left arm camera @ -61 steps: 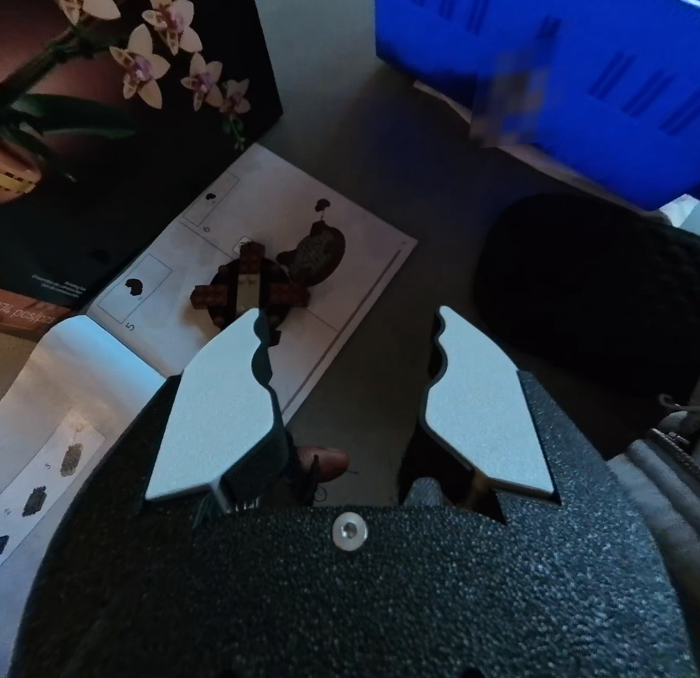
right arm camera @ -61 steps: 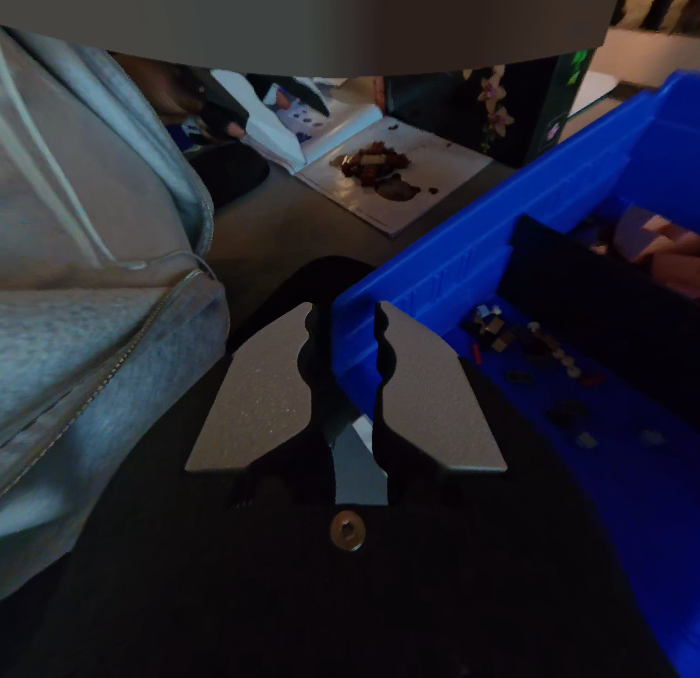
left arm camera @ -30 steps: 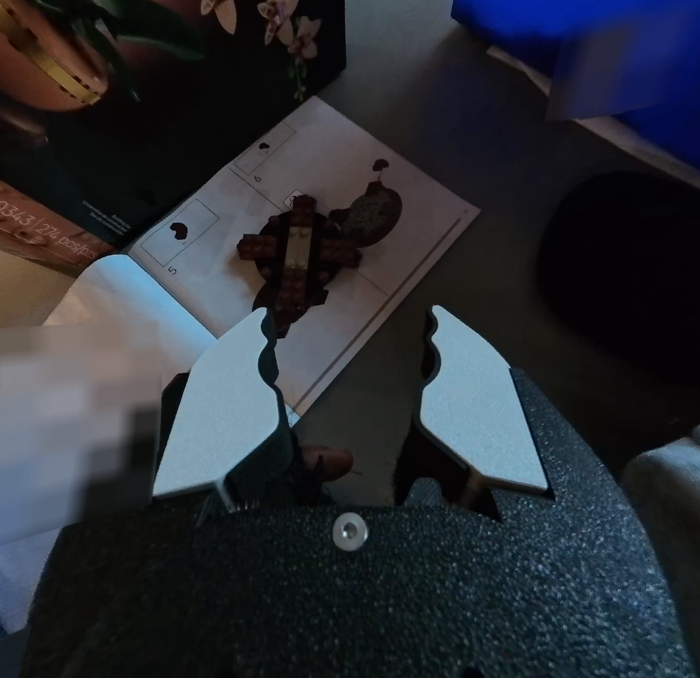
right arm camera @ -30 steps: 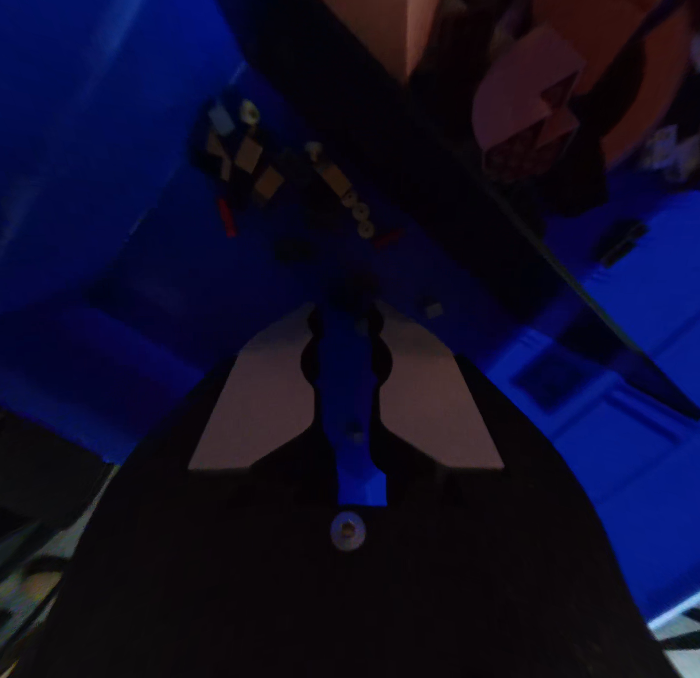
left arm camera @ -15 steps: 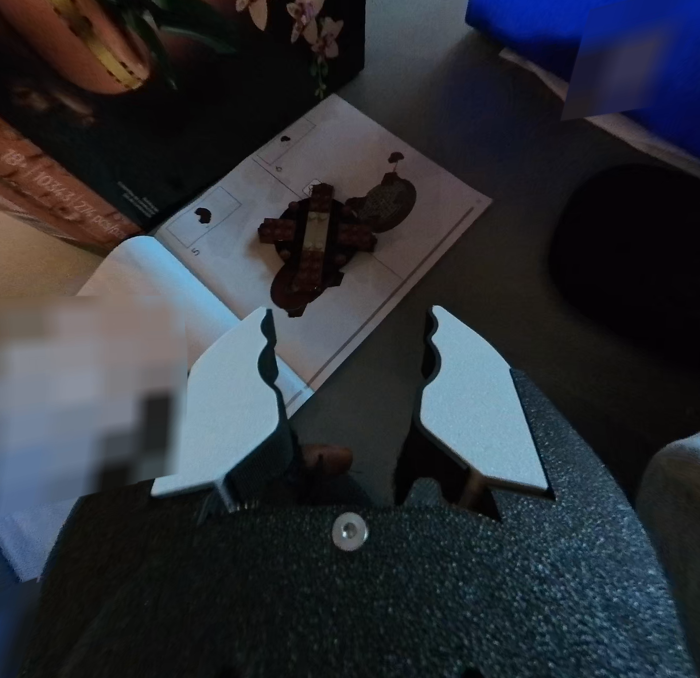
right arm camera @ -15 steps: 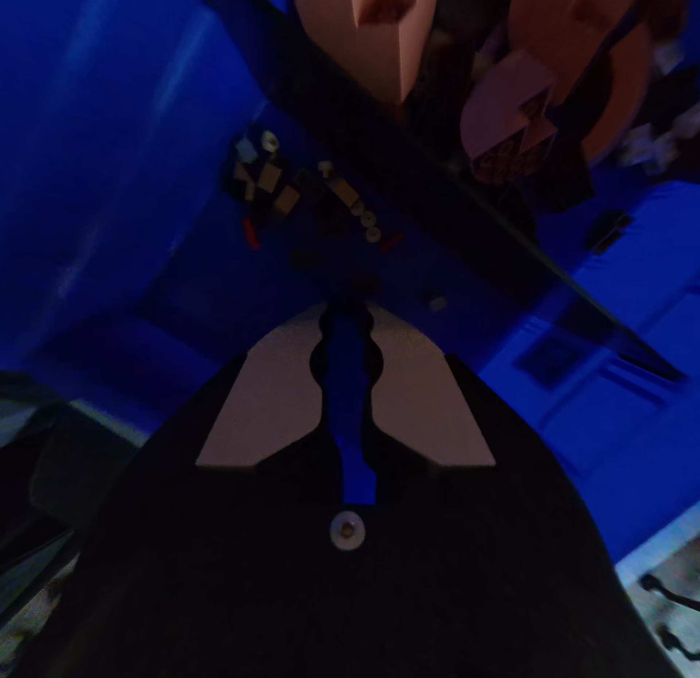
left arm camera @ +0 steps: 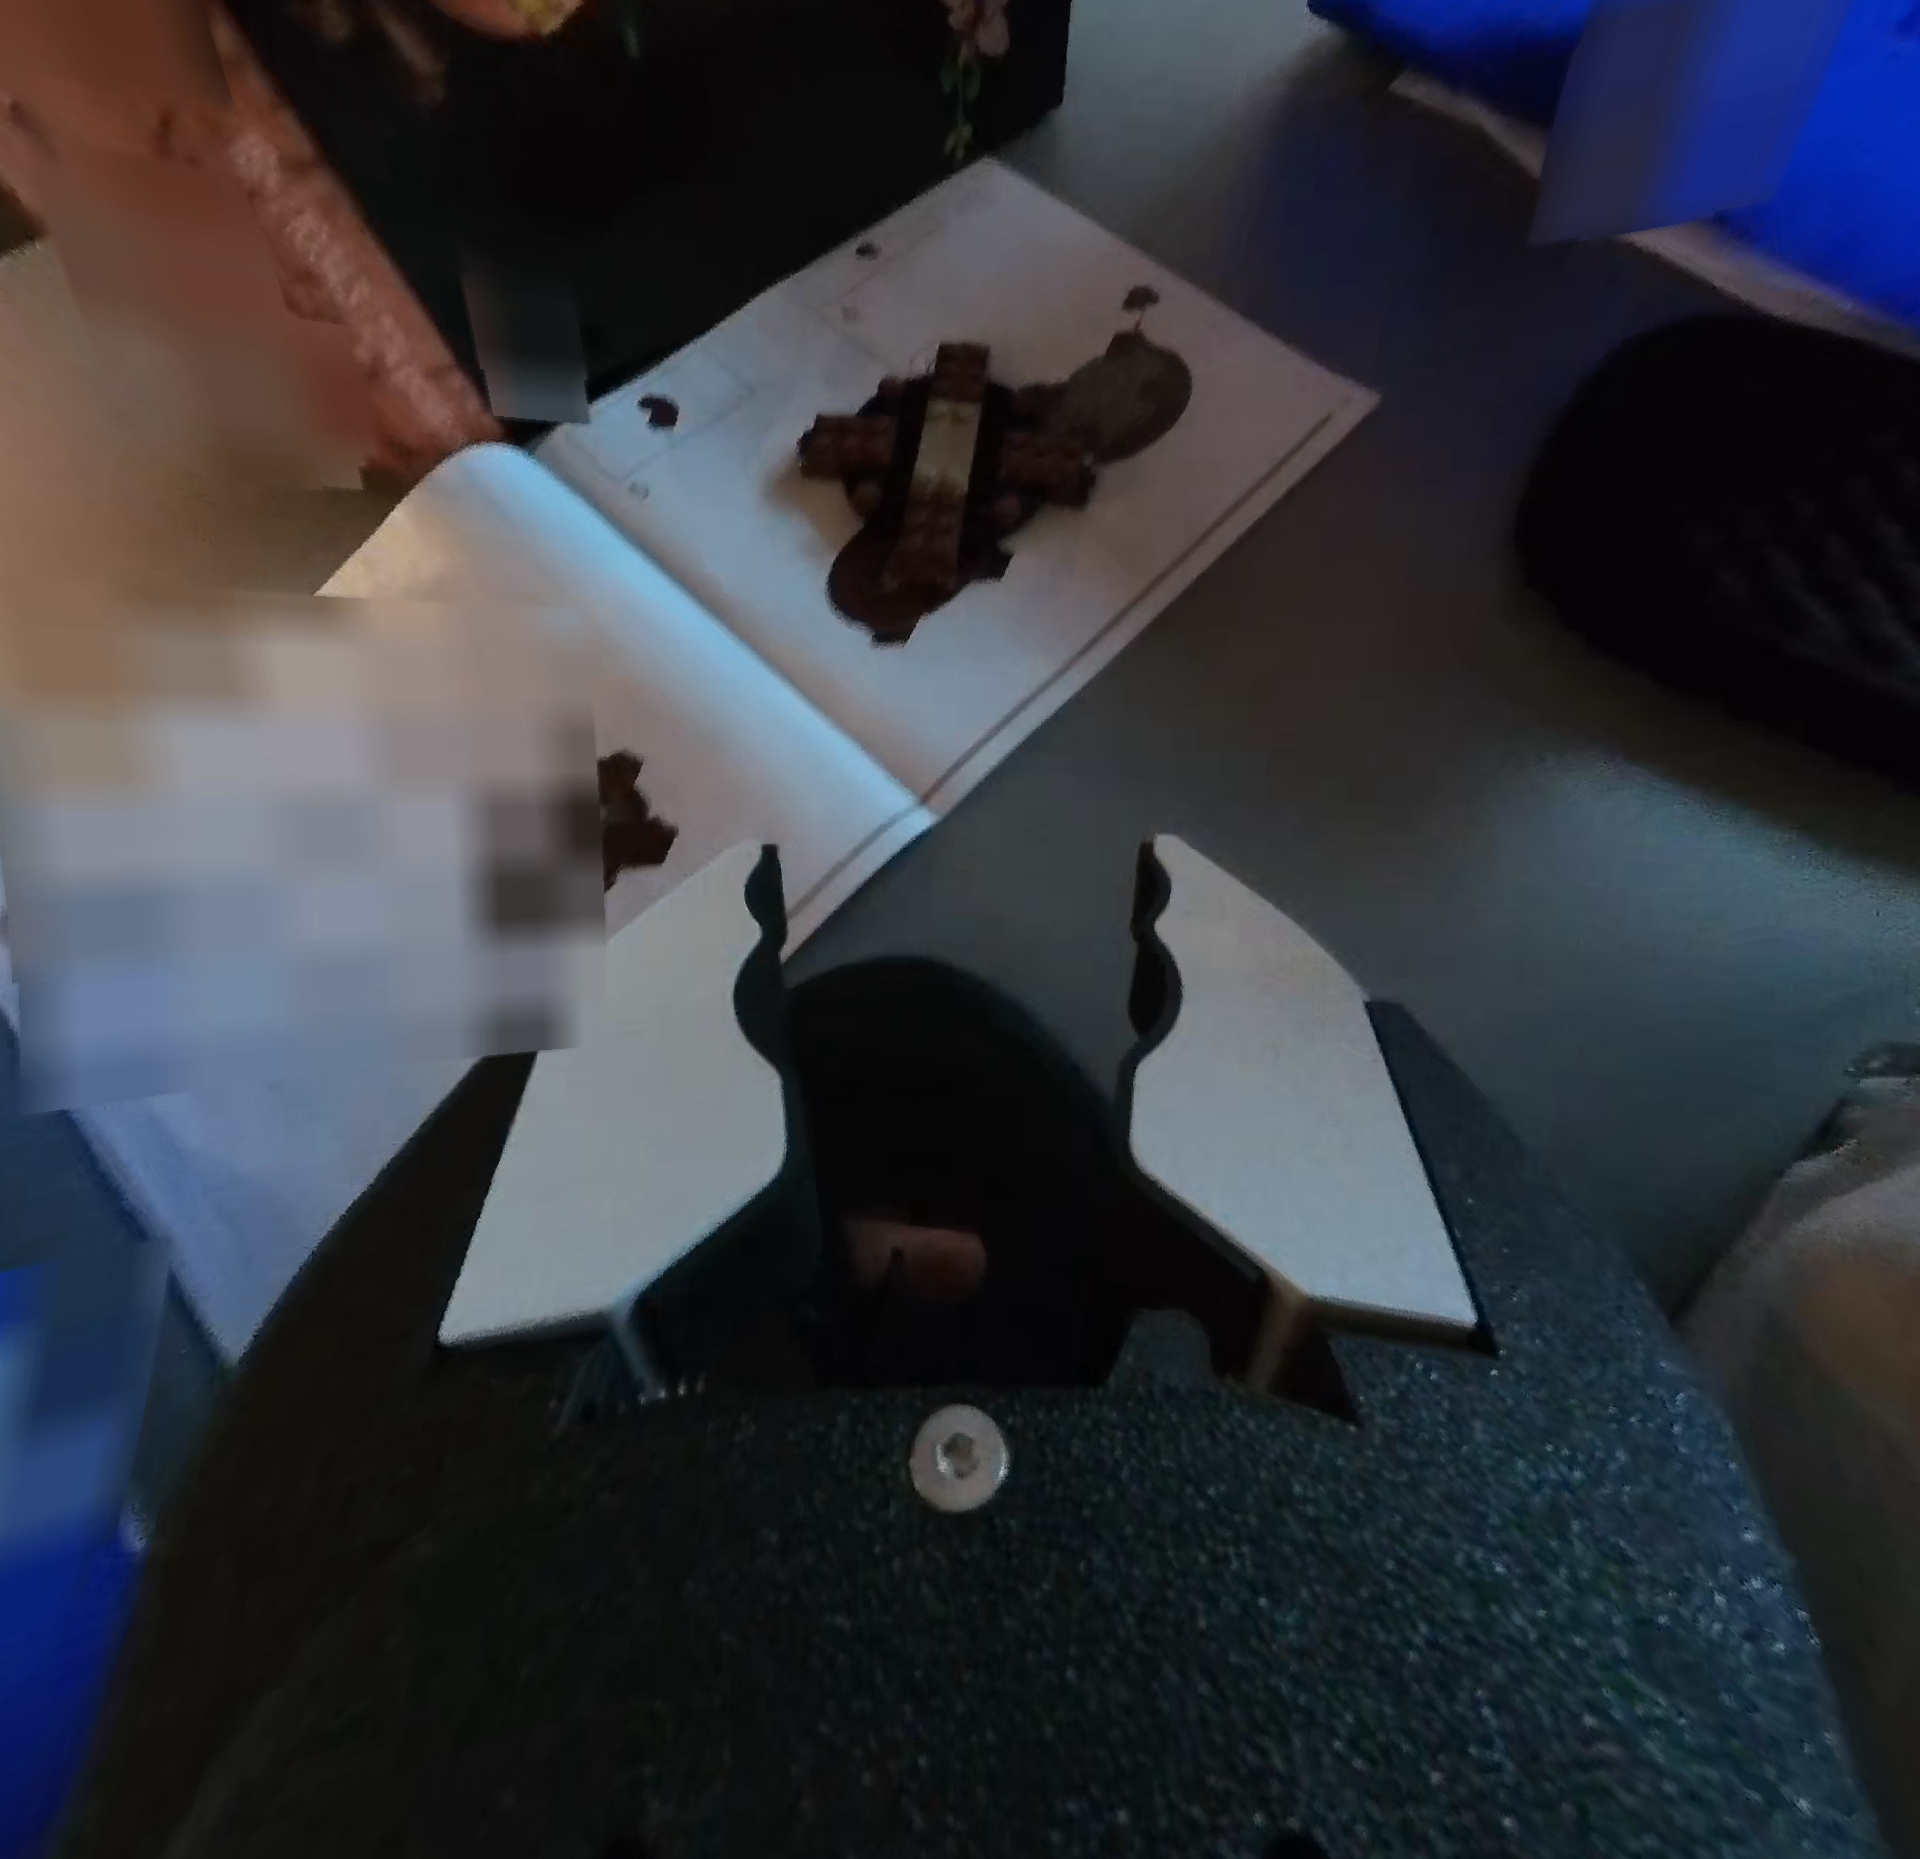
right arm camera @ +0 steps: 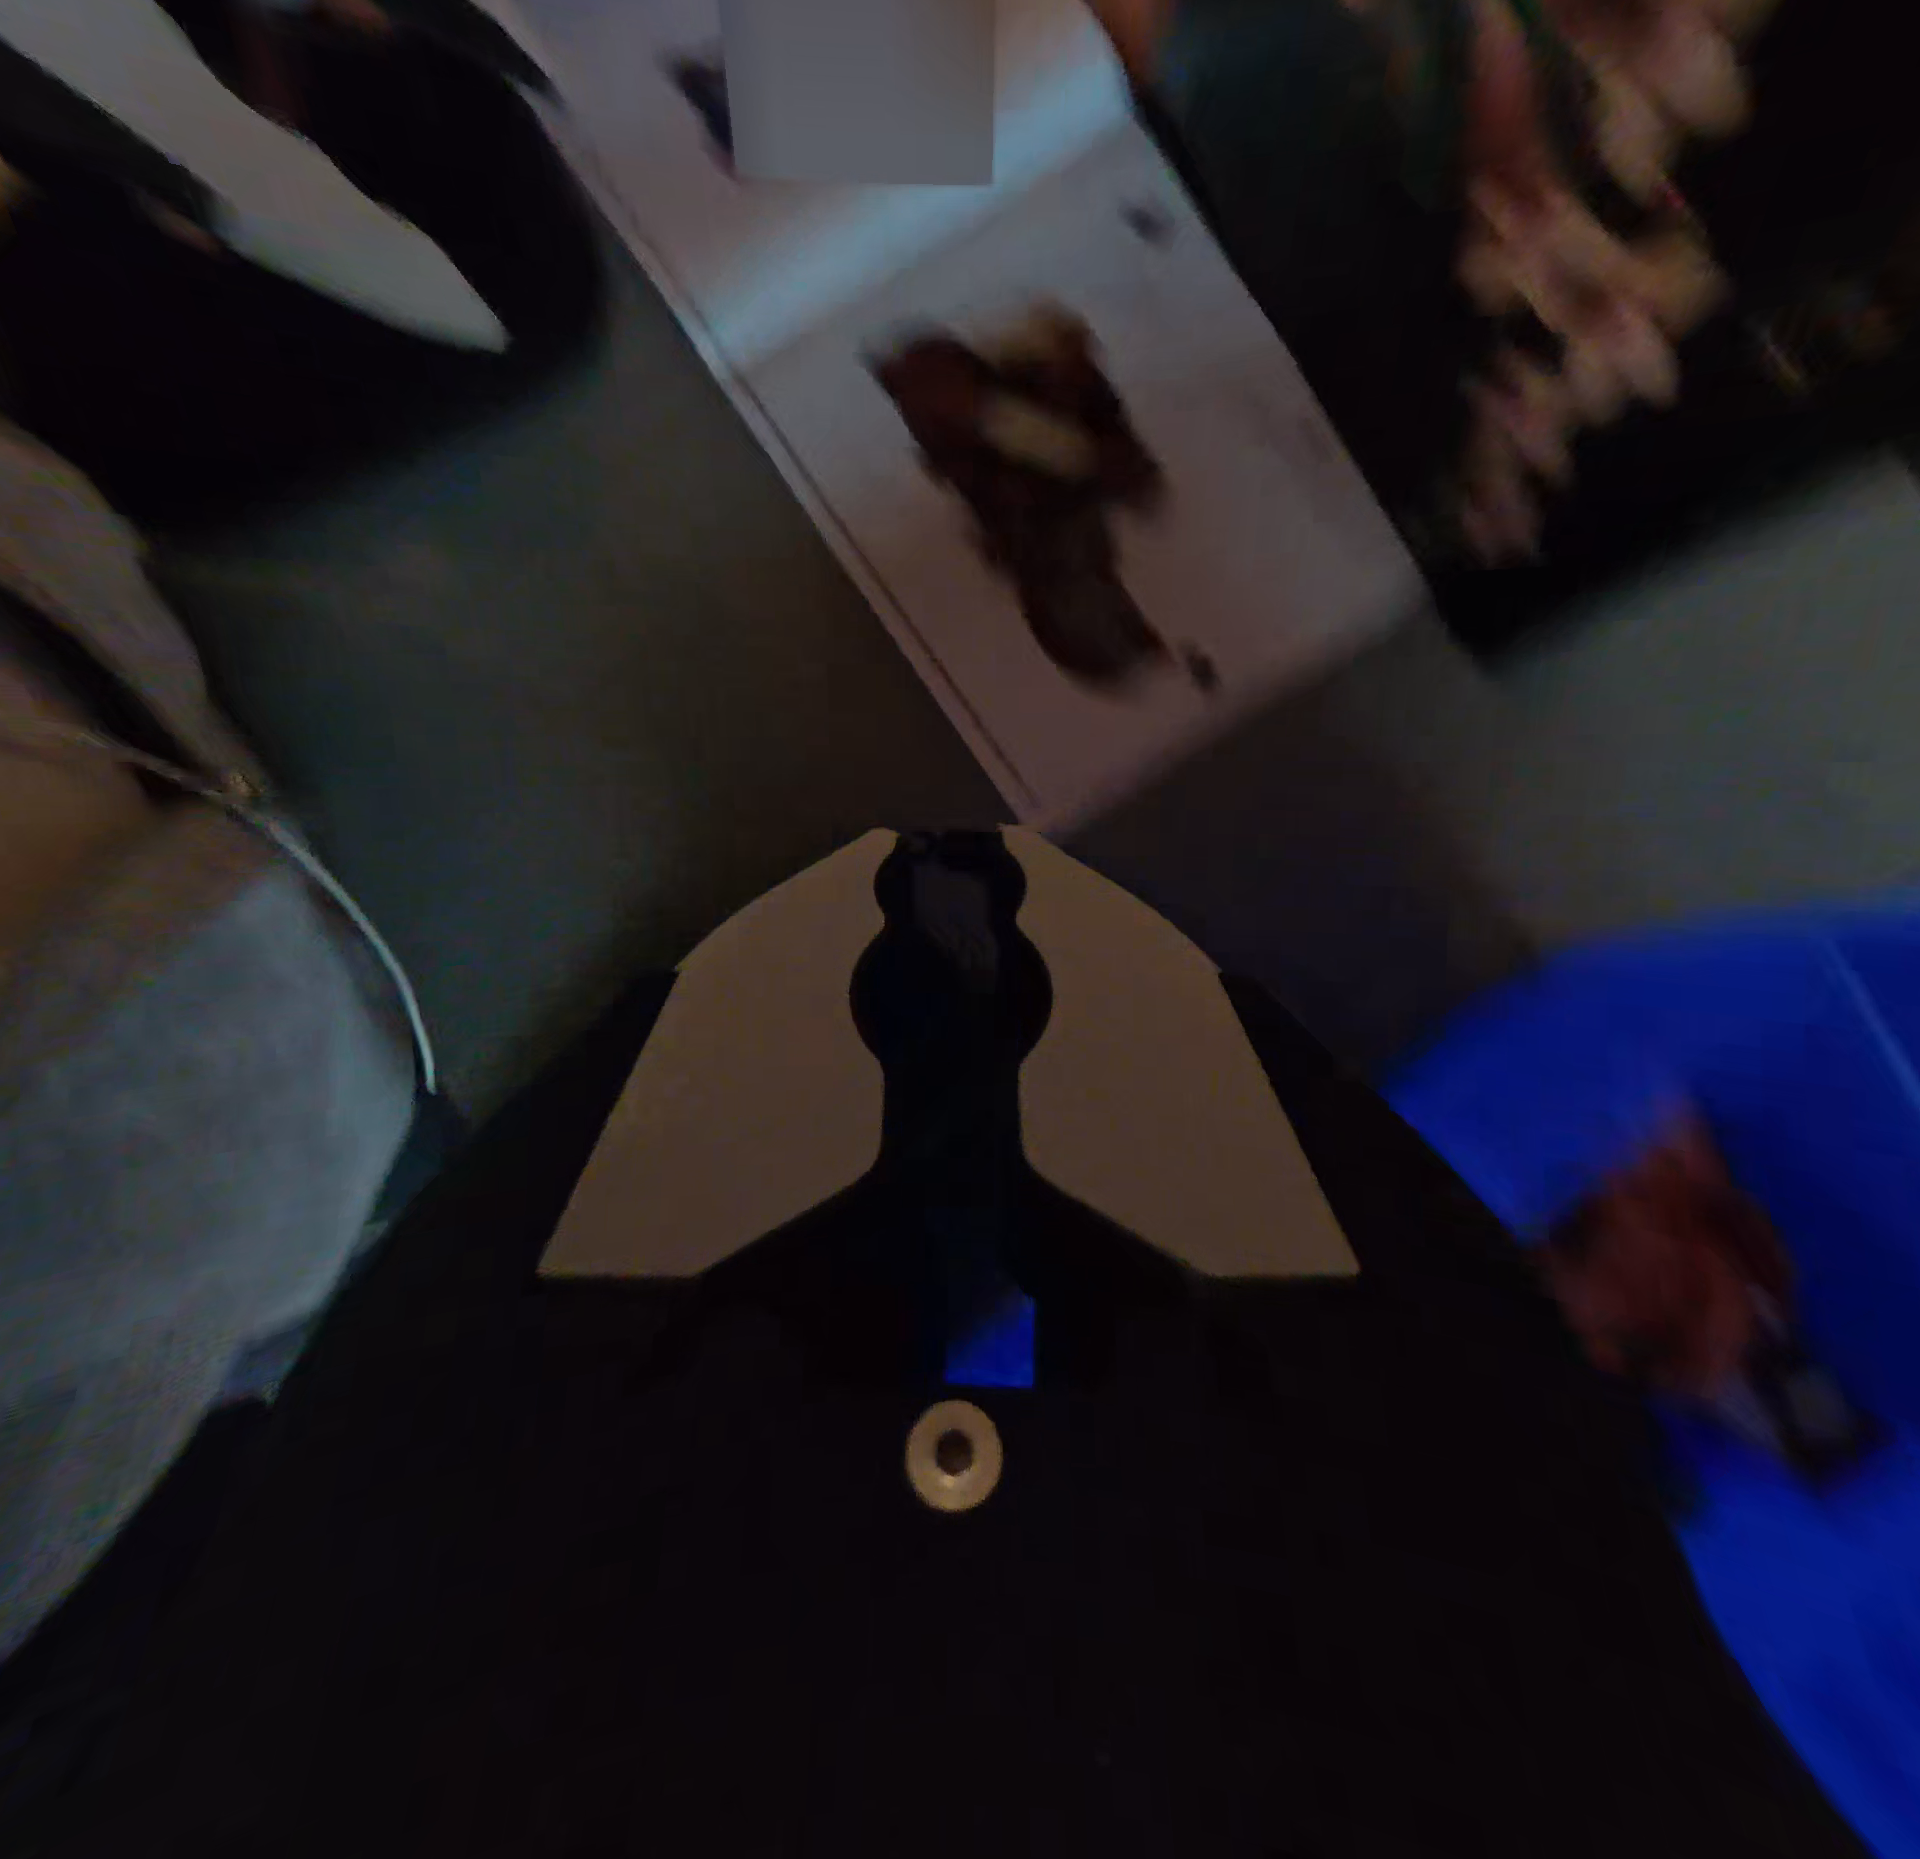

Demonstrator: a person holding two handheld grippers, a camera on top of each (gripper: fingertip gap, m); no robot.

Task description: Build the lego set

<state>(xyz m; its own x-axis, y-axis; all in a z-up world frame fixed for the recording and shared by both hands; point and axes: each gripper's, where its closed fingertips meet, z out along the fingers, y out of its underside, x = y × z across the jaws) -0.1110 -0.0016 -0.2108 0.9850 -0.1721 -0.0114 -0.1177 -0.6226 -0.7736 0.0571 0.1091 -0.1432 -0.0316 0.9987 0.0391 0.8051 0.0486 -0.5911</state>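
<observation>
The left gripper [left arm camera: 956, 864] stands wide open with nothing between its fingers, above the grey bench [left arm camera: 1351, 822]. Its left finger overlaps the near corner of an open instruction booklet [left arm camera: 883, 708] that runs off toward 11 o'clock. Farther along the page, at 12 o'clock, lies a brown brick assembly [left arm camera: 940, 479], a cross shape with a pale strip along its middle. Beyond it, at 11 o'clock, stands a dark box printed with orchid flowers [left arm camera: 727, 95]. A dark rounded object [left arm camera: 1745, 562] lies at 2 o'clock, and a blue bin [left arm camera: 1455, 1] sits behind that at 1 o'clock.

The right gripper [right arm camera: 951, 845] is nearly closed, its narrow gap filled at the tips by a small dark piece [right arm camera: 951, 859]; blur hides what kind it is. It hangs over the bench just short of the booklet's corner, with the brick assembly at 12 to 1 o'clock. The blue bin lies at 4 o'clock and a grey zipped garment [right arm camera: 156, 1030] at 9 o'clock.
</observation>
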